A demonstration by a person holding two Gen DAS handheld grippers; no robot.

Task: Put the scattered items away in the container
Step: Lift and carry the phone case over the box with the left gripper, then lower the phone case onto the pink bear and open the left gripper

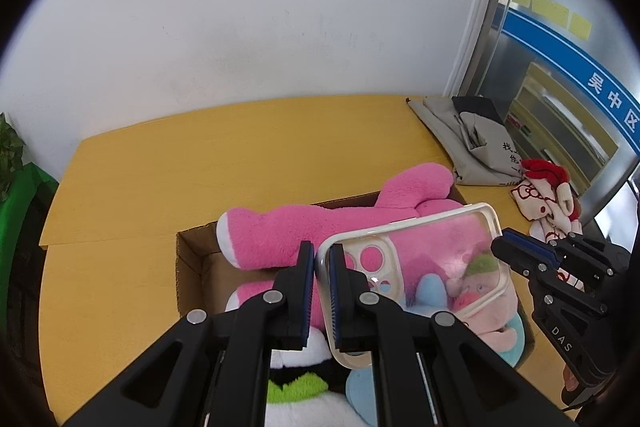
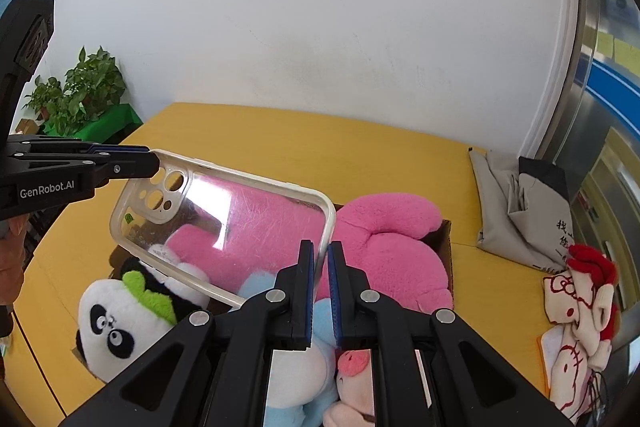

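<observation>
A clear phone case (image 1: 416, 267) with a white rim hangs above the cardboard box (image 1: 192, 267). My left gripper (image 1: 320, 259) is shut on its camera-hole end. My right gripper (image 2: 323, 259) is shut on the opposite end; it also shows in the left wrist view (image 1: 516, 247). The case (image 2: 224, 223) is held flat between both grippers; the left gripper (image 2: 154, 163) shows at the left of the right wrist view. The box (image 2: 445, 247) holds a pink plush (image 2: 384, 251), a panda plush (image 2: 120, 323), and blue and pink toys.
The box sits on a yellow table (image 1: 200, 163). A grey cloth bag (image 2: 516, 203) lies at the back right. A red-and-white cartoon cloth item (image 2: 580, 307) lies at the right edge. Potted plants (image 2: 80, 87) stand beyond the table's left side.
</observation>
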